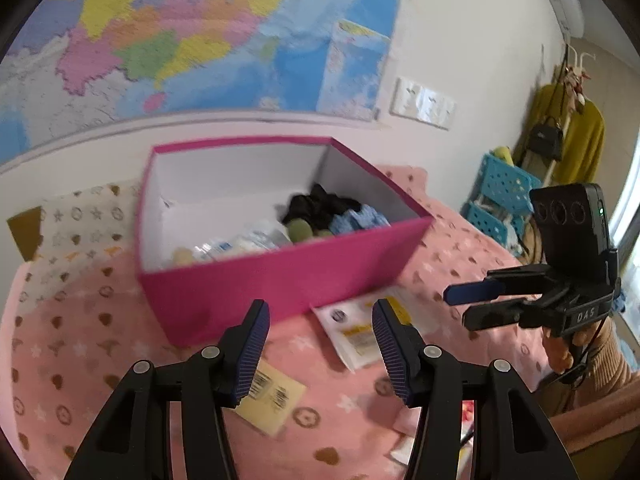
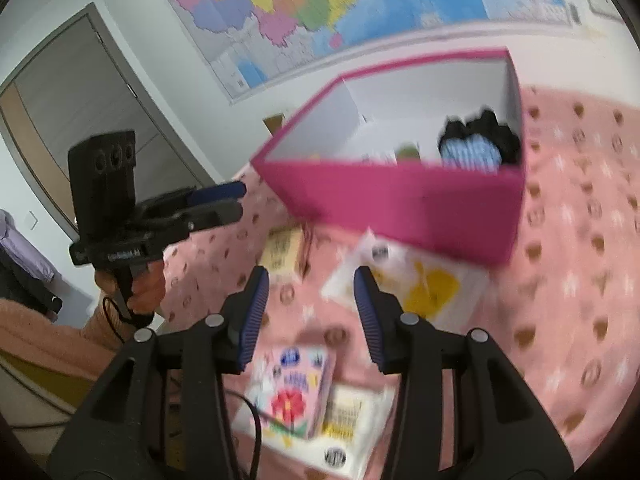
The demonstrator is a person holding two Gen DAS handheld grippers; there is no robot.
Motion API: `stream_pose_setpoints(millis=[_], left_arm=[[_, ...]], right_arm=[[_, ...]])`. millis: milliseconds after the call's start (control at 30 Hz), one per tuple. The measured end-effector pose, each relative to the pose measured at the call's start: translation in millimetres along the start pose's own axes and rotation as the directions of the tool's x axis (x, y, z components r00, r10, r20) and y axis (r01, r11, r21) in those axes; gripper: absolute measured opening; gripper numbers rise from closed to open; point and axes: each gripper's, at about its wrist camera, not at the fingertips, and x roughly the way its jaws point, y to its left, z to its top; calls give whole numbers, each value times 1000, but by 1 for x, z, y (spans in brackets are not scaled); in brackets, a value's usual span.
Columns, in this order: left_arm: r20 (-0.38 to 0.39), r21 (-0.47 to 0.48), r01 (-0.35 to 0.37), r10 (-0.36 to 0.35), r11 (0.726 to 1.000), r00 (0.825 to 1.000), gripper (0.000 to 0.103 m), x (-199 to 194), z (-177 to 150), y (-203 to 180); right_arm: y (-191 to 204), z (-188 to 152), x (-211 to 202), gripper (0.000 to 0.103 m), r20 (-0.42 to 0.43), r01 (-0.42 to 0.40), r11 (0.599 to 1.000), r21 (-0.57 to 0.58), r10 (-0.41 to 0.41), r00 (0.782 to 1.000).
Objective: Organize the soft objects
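Hovering with its blue ribbed pads parted and nothing between them, the left gripper [image 1: 320,344] is pointing down at the pink patterned fleece blanket [image 1: 100,320], just short of the deep pink cardboard box [image 1: 280,280]. Lying past its fingertips is a flat white and yellow plastic packet [image 1: 356,332], and nearer, beneath its left finger, a pale yellow packet with printed labels [image 1: 268,396]. The right gripper [image 2: 310,312] is likewise standing open and empty, aiming at the same white and yellow packet [image 2: 424,288], with a small pink flower-printed pack [image 2: 296,392] resting on another white packet below its jaws. Neither claw is touching anything yet. Inside the box, a black fabric bundle [image 1: 316,206], a light blue knitted piece [image 1: 360,220] and some clear wrapped items are already sitting at the right end, leaving the left half free. The step in hand seems to be picking a loose packet off the blanket; doing it well probably means lowering one claw until a pad is sliding under the packet's edge, pinching near a corner rather than the slippery middle, avoiding the fleece, then lifting clear of the box wall before releasing into the free half.
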Motion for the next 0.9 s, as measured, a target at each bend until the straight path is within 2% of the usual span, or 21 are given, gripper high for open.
stream_pose_setpoints(millis=[167, 333, 467, 700, 800, 900], left_arm=[[-64, -3, 52, -52, 999, 997, 55, 14, -17, -13], [-156, -8, 109, -109, 994, 982, 54, 34, -38, -27], [-186, -33, 168, -171, 985, 968, 54, 36, -47, -30], [-239, -47, 221, -225, 974, 945, 51, 37, -64, -38], [-266, -70, 245, -254, 967, 930, 43, 41, -70, -39], [-270, -78, 245, -257, 966, 928, 42, 42, -73, -41]], right_arm=[[-6, -35, 2, 47, -71, -7, 998, 63, 12, 997], [-6, -60, 0, 47, -122, -24, 996, 87, 34, 992], [-4, -72, -5, 47, -130, -64, 992, 109, 78, 988], [6, -81, 10, 47, -167, -86, 992, 94, 101, 981], [5, -77, 17, 36, -152, -79, 992, 102, 94, 984], [2, -69, 22, 34, -129, -62, 992, 108, 76, 989]])
